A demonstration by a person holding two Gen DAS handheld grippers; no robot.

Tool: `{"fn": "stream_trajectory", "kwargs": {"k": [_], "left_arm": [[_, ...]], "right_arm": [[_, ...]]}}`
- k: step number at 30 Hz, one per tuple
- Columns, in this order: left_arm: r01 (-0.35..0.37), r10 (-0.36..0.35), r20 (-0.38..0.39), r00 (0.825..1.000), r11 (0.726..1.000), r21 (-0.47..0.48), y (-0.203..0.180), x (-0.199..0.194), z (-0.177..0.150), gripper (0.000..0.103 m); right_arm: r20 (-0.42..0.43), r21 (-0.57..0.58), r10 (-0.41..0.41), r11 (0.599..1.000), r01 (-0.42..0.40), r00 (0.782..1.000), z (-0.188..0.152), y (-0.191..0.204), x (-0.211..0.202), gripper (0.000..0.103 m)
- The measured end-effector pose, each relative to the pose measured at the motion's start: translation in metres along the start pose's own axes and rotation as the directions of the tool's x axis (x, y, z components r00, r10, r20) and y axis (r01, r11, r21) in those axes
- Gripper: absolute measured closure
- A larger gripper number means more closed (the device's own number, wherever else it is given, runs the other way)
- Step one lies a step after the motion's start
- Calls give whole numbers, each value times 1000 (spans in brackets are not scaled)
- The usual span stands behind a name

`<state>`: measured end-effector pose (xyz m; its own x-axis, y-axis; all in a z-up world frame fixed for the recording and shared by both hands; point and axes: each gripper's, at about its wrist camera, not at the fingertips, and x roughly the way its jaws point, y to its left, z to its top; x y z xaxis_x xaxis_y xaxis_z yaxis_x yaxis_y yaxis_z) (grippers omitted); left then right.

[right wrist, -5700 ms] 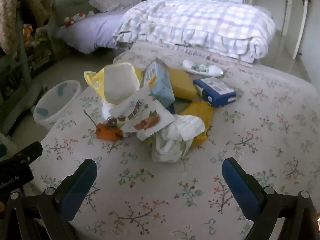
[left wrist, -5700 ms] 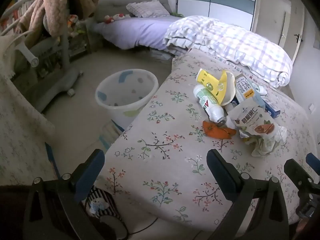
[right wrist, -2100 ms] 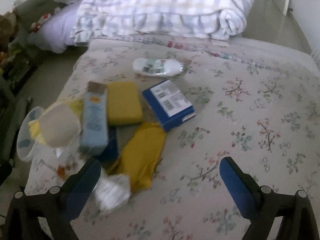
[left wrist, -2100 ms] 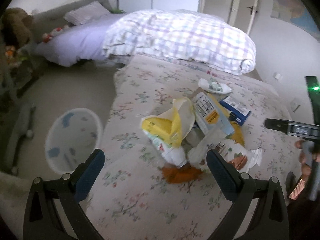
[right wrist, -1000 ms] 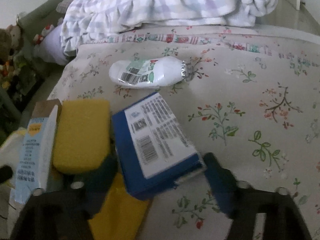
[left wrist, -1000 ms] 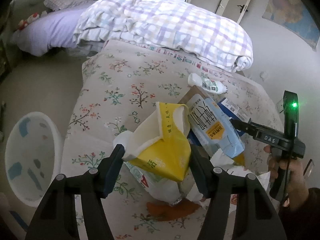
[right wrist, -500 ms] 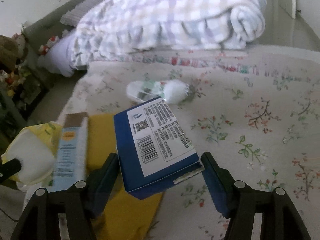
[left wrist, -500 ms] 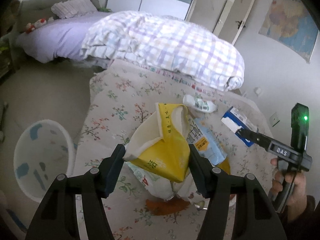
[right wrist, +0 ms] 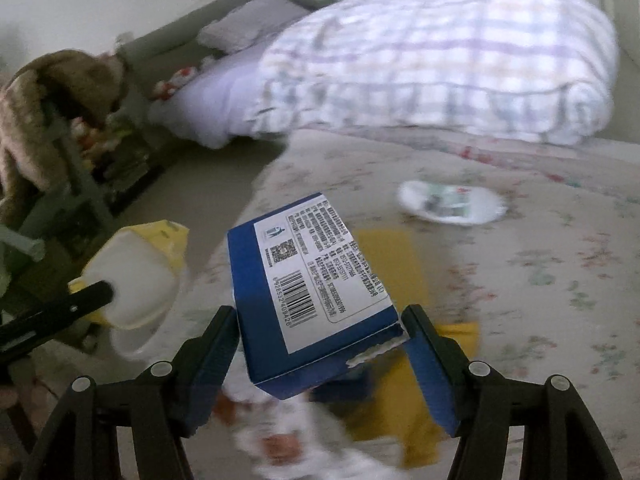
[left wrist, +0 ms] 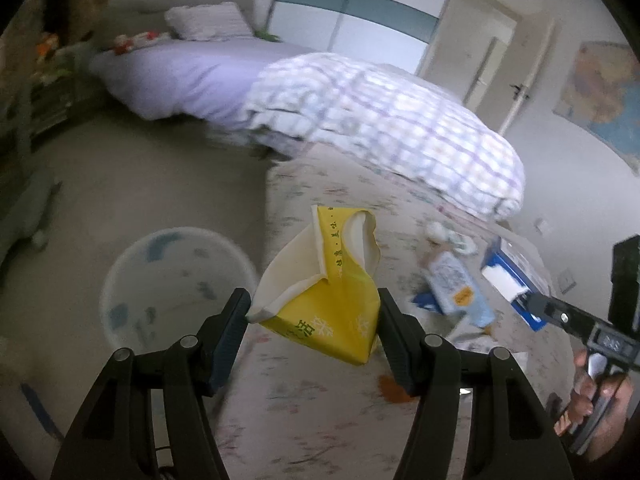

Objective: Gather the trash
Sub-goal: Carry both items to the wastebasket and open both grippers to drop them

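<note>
My left gripper (left wrist: 314,320) is shut on a yellow and white wrapper (left wrist: 326,280) and holds it in the air, near the edge of the floral bed (left wrist: 320,400). The white waste bin (left wrist: 176,284) stands on the floor below and to its left. My right gripper (right wrist: 320,332) is shut on a blue box (right wrist: 308,284) with a white barcode label, lifted above the bed. The blue box (left wrist: 508,280) and the right gripper also show at the right of the left wrist view. The yellow wrapper (right wrist: 136,276) shows at the left of the right wrist view.
On the floral bed (right wrist: 540,280) lie a white bottle (right wrist: 452,202), yellow packets (right wrist: 392,260), a light blue carton (left wrist: 456,284), an orange scrap (left wrist: 394,388) and crumpled white wrappers (right wrist: 300,440). A plaid duvet (left wrist: 380,128) lies at the far end. A chair with a brown blanket (right wrist: 44,112) stands left.
Both grippers have closed on their items and lifted them off the bed. The left gripper has swung left with the yellow wrapper, toward the waste bin. The right gripper raised the blue box.
</note>
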<state>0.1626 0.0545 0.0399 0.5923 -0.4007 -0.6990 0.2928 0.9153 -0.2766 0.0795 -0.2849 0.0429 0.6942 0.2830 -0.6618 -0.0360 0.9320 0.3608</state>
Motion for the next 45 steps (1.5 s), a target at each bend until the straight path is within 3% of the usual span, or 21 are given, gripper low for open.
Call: {"fn": "stream_trajectory", "kwargs": {"k": [8,16,20,23,27,30,38,45], "left_arm": [[-106,106,-7,994,989,-103,59,-2,-1,37],[-177,181,8,984,972,-156,90,-1,-2,36],[-203,213,48,976,967,-155,96,-3,-2,32],[-242,243,-19,970,951,-192,105,4,-3,14],[-292,289,-41,956,936,-196,106,0,-4,12],[-357,351,-67,934,911,-205,109,-9,-5,0],[-410,383,-149,911,876,-253,129,-27,-13,0],[-435,415,-130,900,866,-246,127,-39,-16,0]], "right_arm": [[-59,-71,60,995,-64,996,-5,64,35,32],[-84,-60,103,992,-108,991,3,95,67,32],[-93,-61,105,992,-110,990,8,106,81,32],[-98,-54,110,992,-115,989,10,112,94,32],[-116,-56,94,993,-101,989,9,118,108,32],[-138,-73,78,993,-89,987,7,123,118,32],[-184,-109,66,990,-87,981,-2,148,151,32],[-209,-93,104,988,-125,972,-5,171,177,30]]}}
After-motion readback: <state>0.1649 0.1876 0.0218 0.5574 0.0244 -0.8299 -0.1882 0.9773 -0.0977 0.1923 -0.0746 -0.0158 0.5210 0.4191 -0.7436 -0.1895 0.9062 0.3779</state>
